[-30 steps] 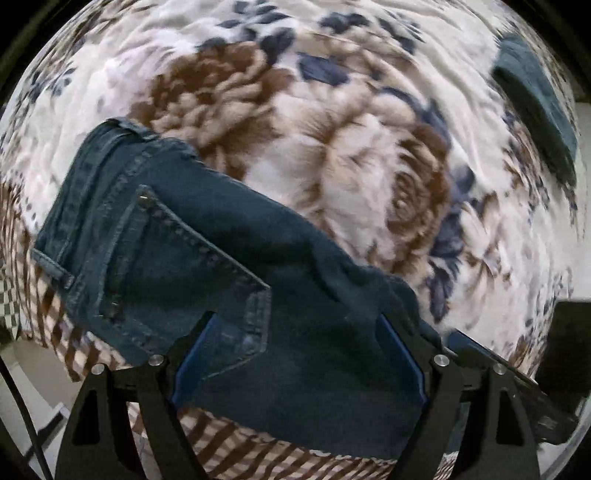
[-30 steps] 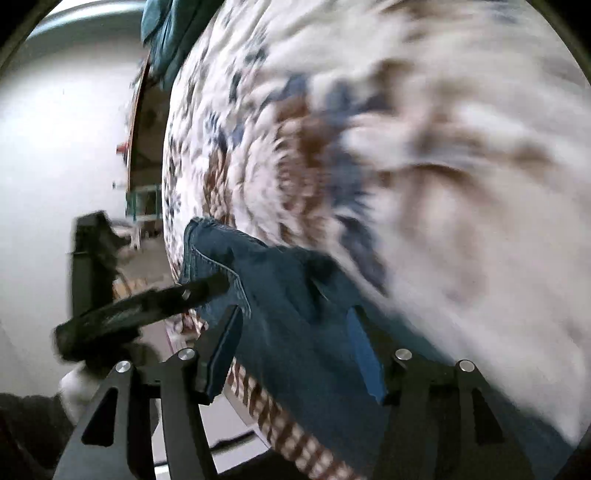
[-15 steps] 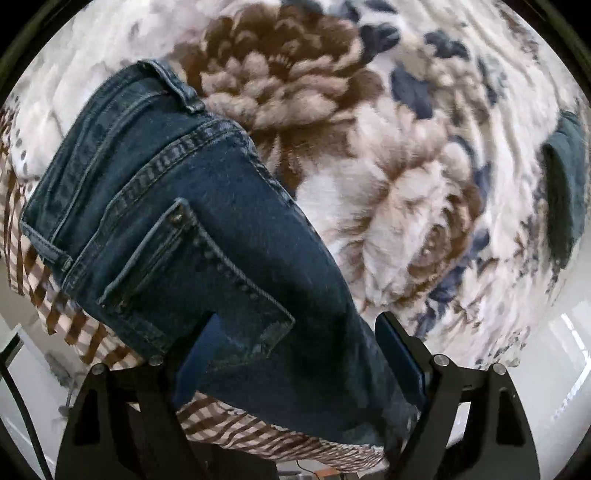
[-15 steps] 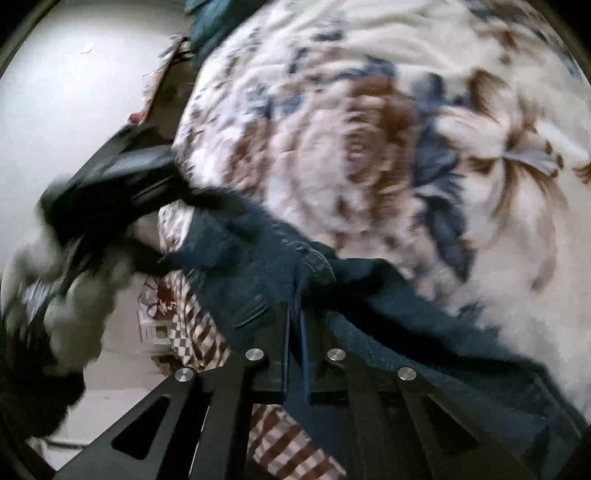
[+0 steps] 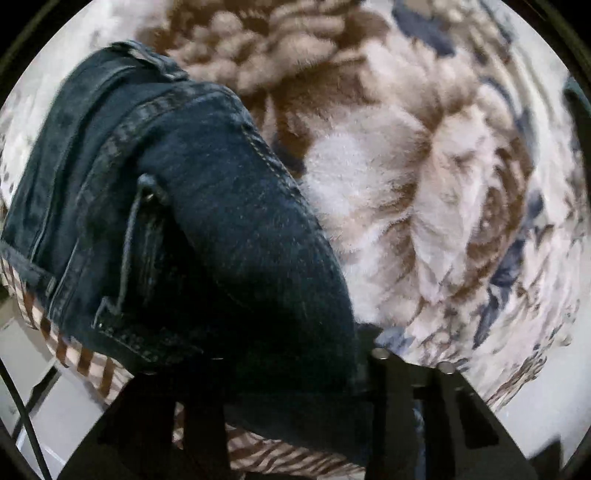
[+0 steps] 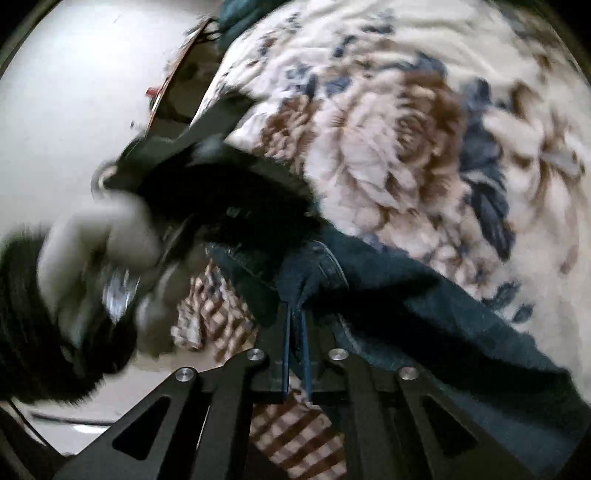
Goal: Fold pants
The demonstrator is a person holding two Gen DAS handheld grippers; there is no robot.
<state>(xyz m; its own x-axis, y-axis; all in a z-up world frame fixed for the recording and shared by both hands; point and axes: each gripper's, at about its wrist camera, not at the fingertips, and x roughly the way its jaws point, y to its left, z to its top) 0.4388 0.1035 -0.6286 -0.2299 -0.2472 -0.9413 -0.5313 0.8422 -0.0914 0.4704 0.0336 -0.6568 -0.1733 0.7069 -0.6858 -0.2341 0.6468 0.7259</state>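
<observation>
The pants are dark blue jeans (image 5: 229, 229) lying at the edge of a bed covered by a flowered blanket (image 5: 424, 177). In the left wrist view the waistband and back pocket are at the left, and the denim bunches up over my left gripper (image 5: 291, 365), whose fingers sit close together with the fabric between them. In the right wrist view my right gripper (image 6: 295, 317) is shut, its blue pads pinching a fold of the jeans (image 6: 406, 295). The left gripper and the gloved hand holding it (image 6: 110, 236) show blurred at the left.
A brown checked sheet (image 6: 295, 435) hangs below the bed edge under the jeans. A teal garment (image 6: 236, 14) lies at the far end of the bed. Light floor (image 6: 74, 92) lies beside the bed.
The left gripper has closed on the jeans and moved in closer to them. The right gripper shut on a fold half a second ago and stays shut; the jeans have lifted and bunched.
</observation>
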